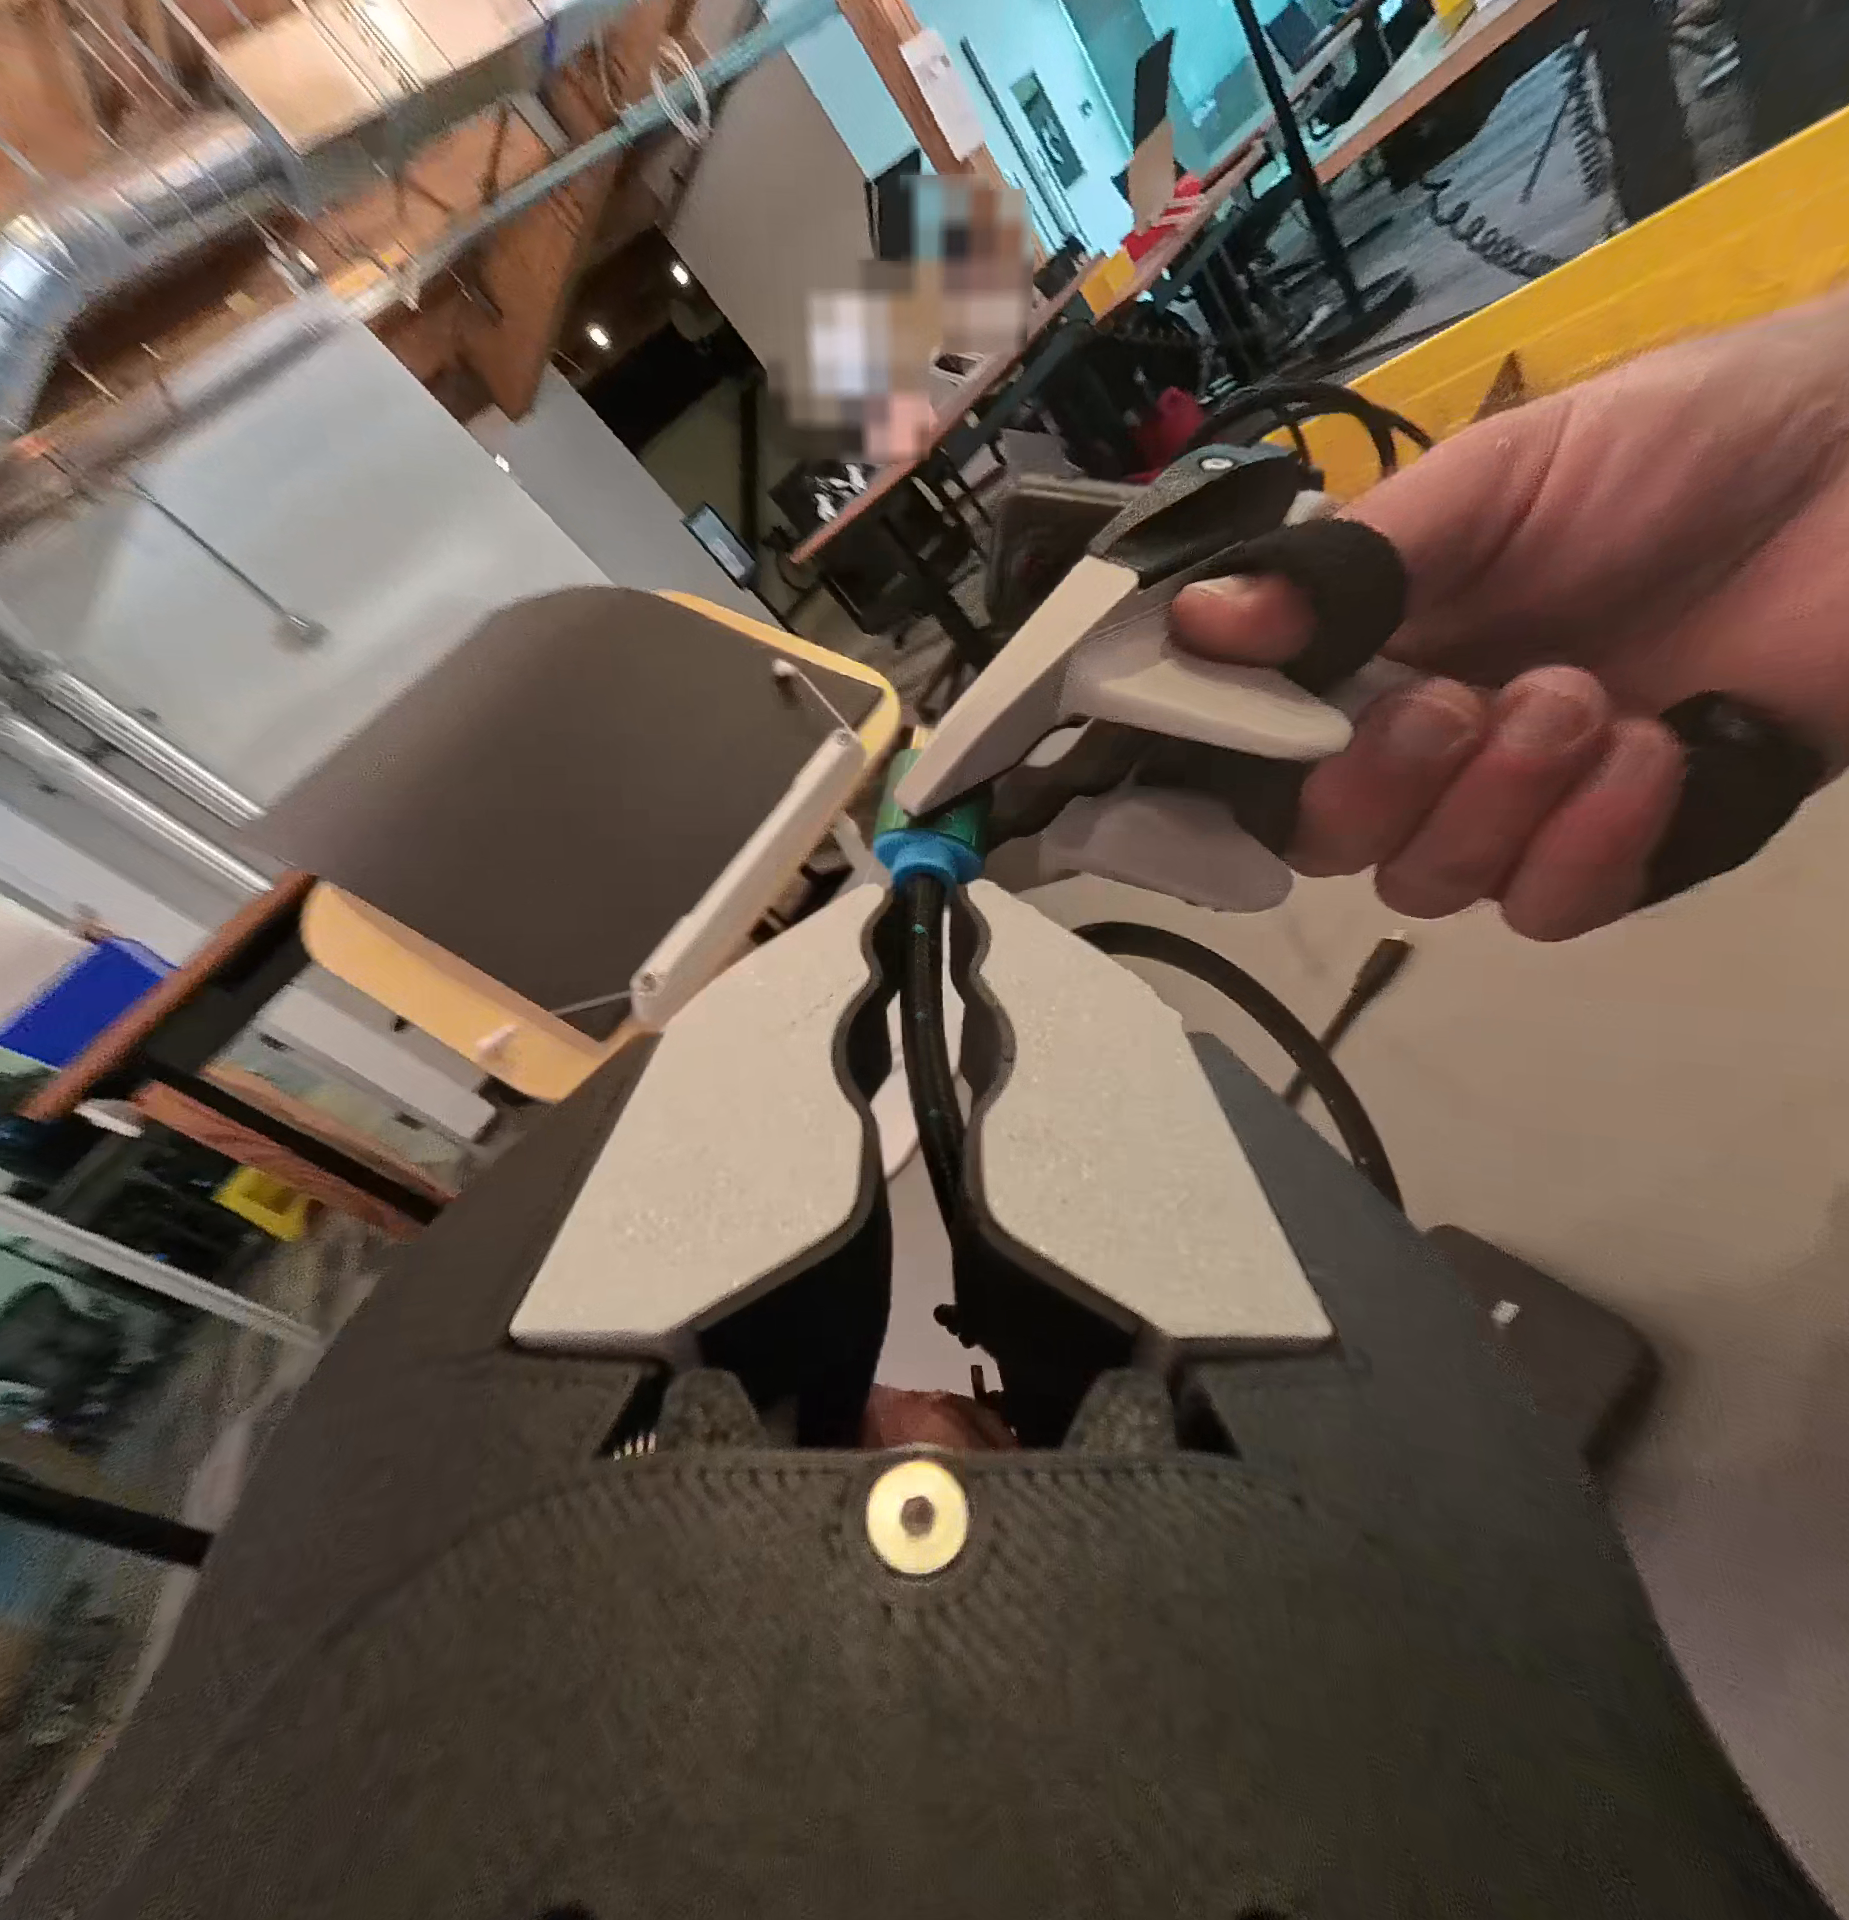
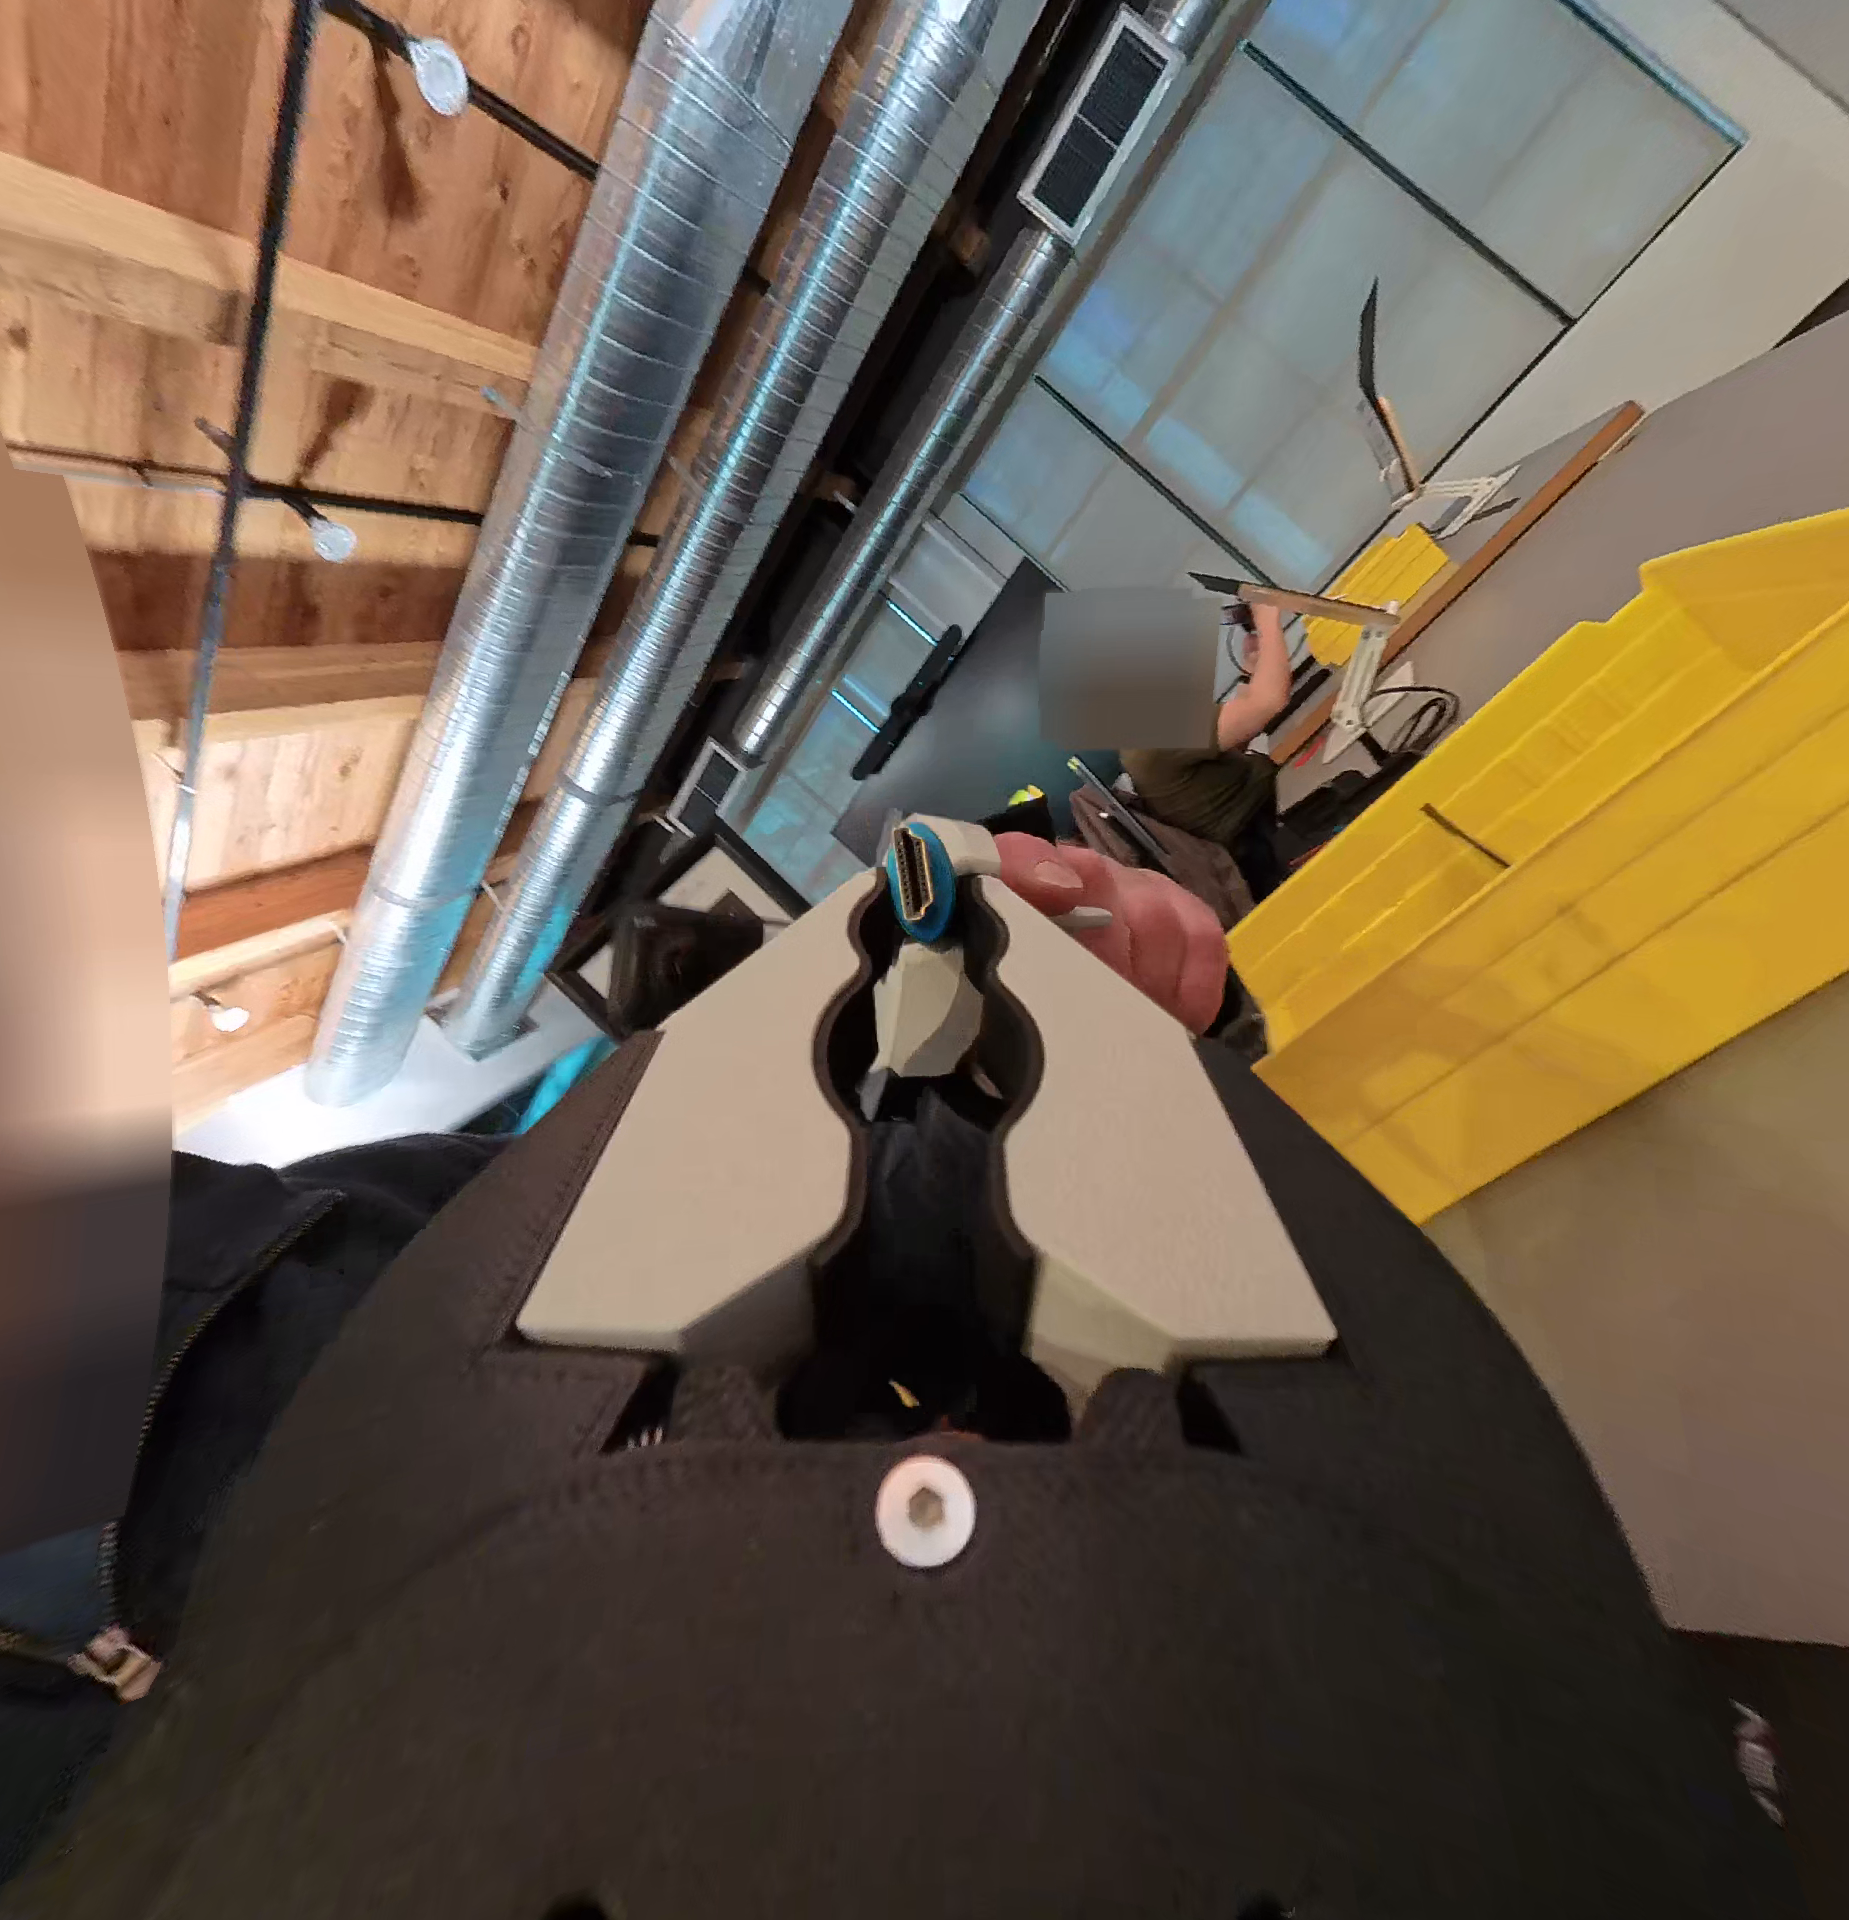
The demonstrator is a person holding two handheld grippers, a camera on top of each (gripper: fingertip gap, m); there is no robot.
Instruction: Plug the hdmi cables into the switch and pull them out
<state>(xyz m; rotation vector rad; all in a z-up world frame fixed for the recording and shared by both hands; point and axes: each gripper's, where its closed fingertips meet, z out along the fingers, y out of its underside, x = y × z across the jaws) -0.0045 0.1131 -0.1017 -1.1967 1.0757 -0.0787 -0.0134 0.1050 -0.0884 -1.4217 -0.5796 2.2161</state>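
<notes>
Held up off the tabletop [image 1: 1678,1195], the left gripper [image 1: 922,914] clenches the HDMI cable [image 1: 925,1039] while the right gripper [image 2: 925,914] pinches its plug [image 2: 915,878]; a tug could slip it.

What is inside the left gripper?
A black cable runs between the left gripper's closed fingers, ending in a blue-collared plug. The right gripper covers the plug's tip here.

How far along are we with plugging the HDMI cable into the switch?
Done: the HDMI cable is picked up, off the table. In hand: left gripper is shut on the cable, right gripper pinches its plug, whose metal end is bare in the air. Left: plugging in and pulling out; no switch is visible.
</notes>
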